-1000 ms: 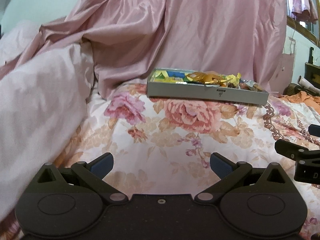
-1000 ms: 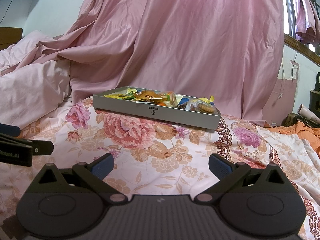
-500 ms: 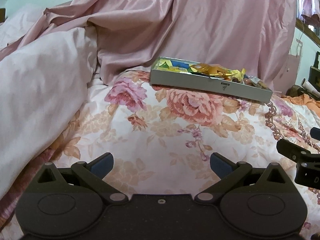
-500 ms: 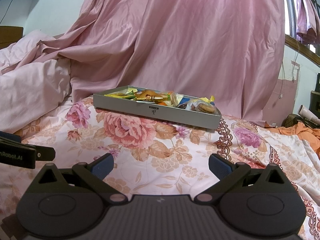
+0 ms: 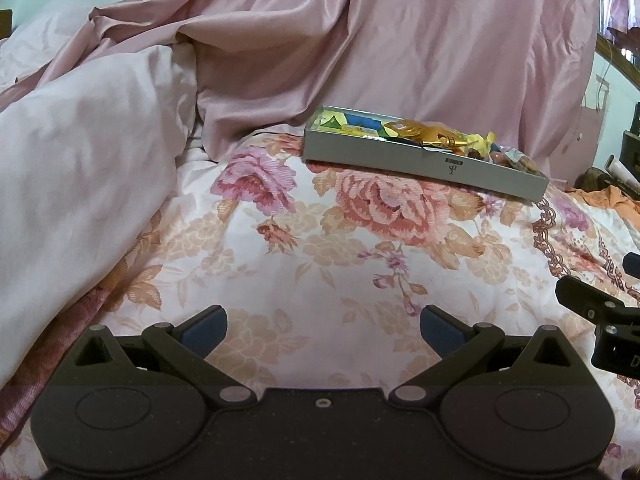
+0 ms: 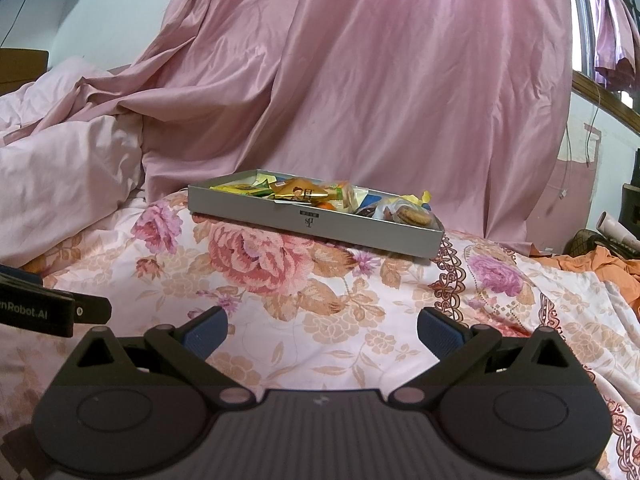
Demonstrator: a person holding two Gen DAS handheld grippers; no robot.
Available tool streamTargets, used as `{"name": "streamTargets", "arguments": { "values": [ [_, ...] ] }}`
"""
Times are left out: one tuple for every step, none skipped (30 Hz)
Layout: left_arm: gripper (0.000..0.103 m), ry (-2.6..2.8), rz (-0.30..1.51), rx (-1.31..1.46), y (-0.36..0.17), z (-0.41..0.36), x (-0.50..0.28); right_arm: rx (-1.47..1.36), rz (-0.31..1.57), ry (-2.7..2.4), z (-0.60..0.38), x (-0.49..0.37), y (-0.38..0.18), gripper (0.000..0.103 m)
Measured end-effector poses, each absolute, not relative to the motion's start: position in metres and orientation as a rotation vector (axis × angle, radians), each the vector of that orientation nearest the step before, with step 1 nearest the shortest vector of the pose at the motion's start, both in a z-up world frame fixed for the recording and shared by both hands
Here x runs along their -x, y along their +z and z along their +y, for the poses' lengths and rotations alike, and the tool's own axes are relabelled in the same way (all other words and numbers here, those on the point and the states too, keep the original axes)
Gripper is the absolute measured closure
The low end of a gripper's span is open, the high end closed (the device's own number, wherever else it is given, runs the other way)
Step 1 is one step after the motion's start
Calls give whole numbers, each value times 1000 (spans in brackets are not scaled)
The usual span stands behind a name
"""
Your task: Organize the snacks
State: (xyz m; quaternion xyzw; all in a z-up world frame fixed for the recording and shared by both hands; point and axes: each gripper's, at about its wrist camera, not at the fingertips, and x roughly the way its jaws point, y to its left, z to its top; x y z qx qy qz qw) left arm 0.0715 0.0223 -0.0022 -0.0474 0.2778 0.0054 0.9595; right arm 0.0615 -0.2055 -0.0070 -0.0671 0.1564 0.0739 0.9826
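Note:
A shallow grey box [image 5: 424,164] [image 6: 316,222] full of mixed wrapped snacks sits on a floral bedspread [image 5: 320,264] [image 6: 320,304], well ahead of both grippers. Among the snacks are a gold packet [image 5: 430,134] [image 6: 298,191], yellow wrappers and a round biscuit [image 6: 414,216]. My left gripper [image 5: 322,330] hovers low over the bedspread, open and empty. My right gripper [image 6: 322,334] is likewise open and empty. Each gripper shows at the edge of the other's view.
A pink satin curtain [image 6: 360,80] hangs behind the box. A pale pink duvet [image 5: 80,168] is heaped on the left. Orange cloth [image 6: 604,268] and clutter lie at the far right.
The left gripper has tilted and moved so the box sits higher and further right in its view. The right gripper's view is almost unchanged. Both stay open.

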Motion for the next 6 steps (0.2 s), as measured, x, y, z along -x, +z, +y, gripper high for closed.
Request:
{"name": "streamTargets", "arguments": {
  "values": [
    [1, 11, 563, 96, -2, 22, -72, 135, 315, 149, -205, -61, -7, 0],
    [1, 11, 562, 94, -2, 22, -72, 136, 315, 148, -205, -61, -7, 0],
    [1, 12, 562, 95, -2, 22, -72, 136, 315, 148, -205, -61, -7, 0],
    [1, 12, 563, 95, -2, 22, -72, 136, 315, 149, -205, -61, -8, 0],
    [1, 11, 564, 95, -2, 22, -72, 136, 315, 149, -205, -61, -8, 0],
    [1, 11, 565, 96, -2, 22, -72, 136, 315, 149, -206, -61, -8, 0]
  ]
}}
